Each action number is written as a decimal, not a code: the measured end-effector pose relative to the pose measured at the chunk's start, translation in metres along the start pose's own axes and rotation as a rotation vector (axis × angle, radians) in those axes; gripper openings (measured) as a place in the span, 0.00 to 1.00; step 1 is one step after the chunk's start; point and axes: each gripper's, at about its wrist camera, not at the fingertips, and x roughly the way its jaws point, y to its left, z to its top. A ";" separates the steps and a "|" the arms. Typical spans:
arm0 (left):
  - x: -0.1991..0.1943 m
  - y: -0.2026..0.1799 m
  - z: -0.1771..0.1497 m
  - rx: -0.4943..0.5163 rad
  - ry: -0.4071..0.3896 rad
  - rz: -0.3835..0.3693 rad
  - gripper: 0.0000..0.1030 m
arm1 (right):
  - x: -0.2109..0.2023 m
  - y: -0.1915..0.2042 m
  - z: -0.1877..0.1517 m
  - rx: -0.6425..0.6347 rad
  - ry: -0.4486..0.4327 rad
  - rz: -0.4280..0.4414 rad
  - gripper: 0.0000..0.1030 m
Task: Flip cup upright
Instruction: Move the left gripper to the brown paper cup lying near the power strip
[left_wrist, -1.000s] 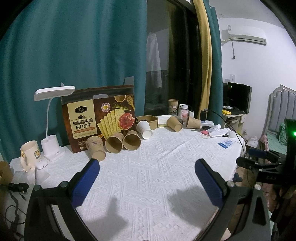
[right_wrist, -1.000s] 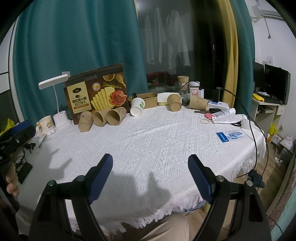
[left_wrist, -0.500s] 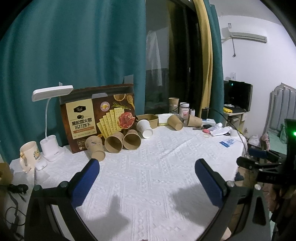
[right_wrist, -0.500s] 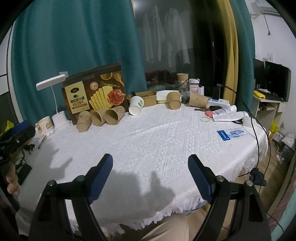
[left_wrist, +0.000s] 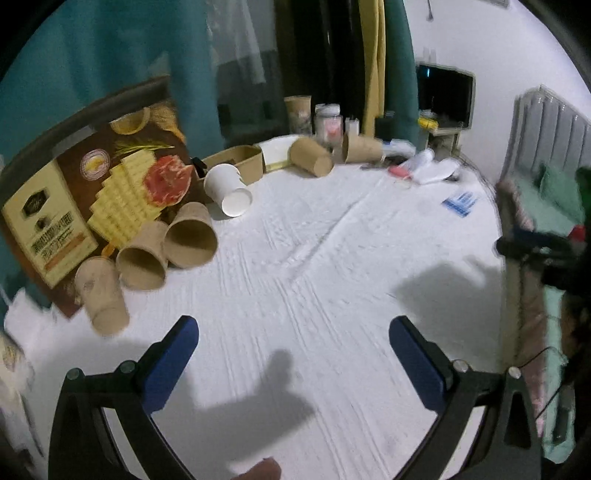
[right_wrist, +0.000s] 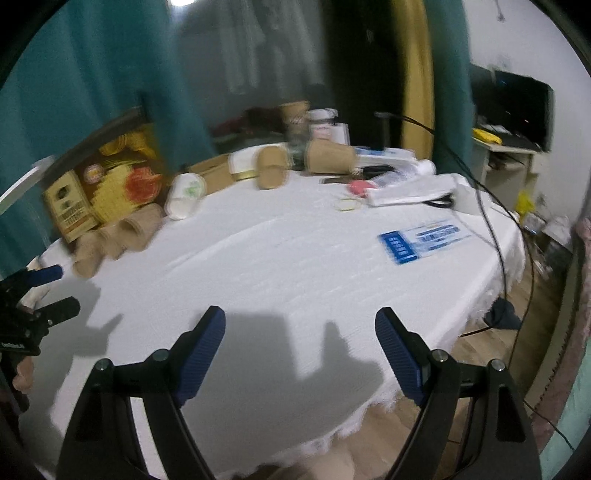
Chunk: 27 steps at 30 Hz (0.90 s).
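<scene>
Cups lie tipped over along the far edge of the table (left_wrist: 295, 295), which carries a white patterned cloth. Three brown paper cups (left_wrist: 147, 254) lie on their sides in a touching cluster in front of a cracker box (left_wrist: 92, 192) that leans against the teal curtain; the mouths of the two visible openings show nothing inside. A white cup (left_wrist: 229, 190) lies on its side just behind them, mouth toward the camera, also with nothing seen in it. Two more brown cups (left_wrist: 332, 155) lie tipped further back beside a shallow cardboard bowl (left_wrist: 236, 160), whose contents cannot be made out. One brown cup (left_wrist: 299, 114) and a jar (left_wrist: 327, 123) stand upright at the back edge. The left gripper (left_wrist: 293, 332) hangs above bare cloth with its blue pads spread wide, holding nothing, well apart from every cup. The right gripper (right_wrist: 300, 325) is likewise spread wide with nothing between its pads, near the table's front edge. The right wrist view alone shows a blue-and-white card (right_wrist: 424, 240) on the cloth, a black cable (right_wrist: 491, 229) crossing the table edge, and the wooden floor. The left wrist view alone shows a padded headboard (left_wrist: 550, 122) at the right. Both views are motion-blurred.
</scene>
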 end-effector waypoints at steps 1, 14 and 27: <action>0.015 0.002 0.012 0.002 0.027 -0.002 1.00 | 0.007 -0.009 0.006 0.004 0.004 -0.013 0.79; 0.137 -0.066 0.156 0.493 0.037 -0.005 1.00 | 0.092 -0.091 0.111 -0.047 0.023 -0.119 0.79; 0.238 -0.161 0.251 0.911 -0.022 -0.006 1.00 | 0.102 -0.121 0.130 -0.046 0.011 -0.164 0.79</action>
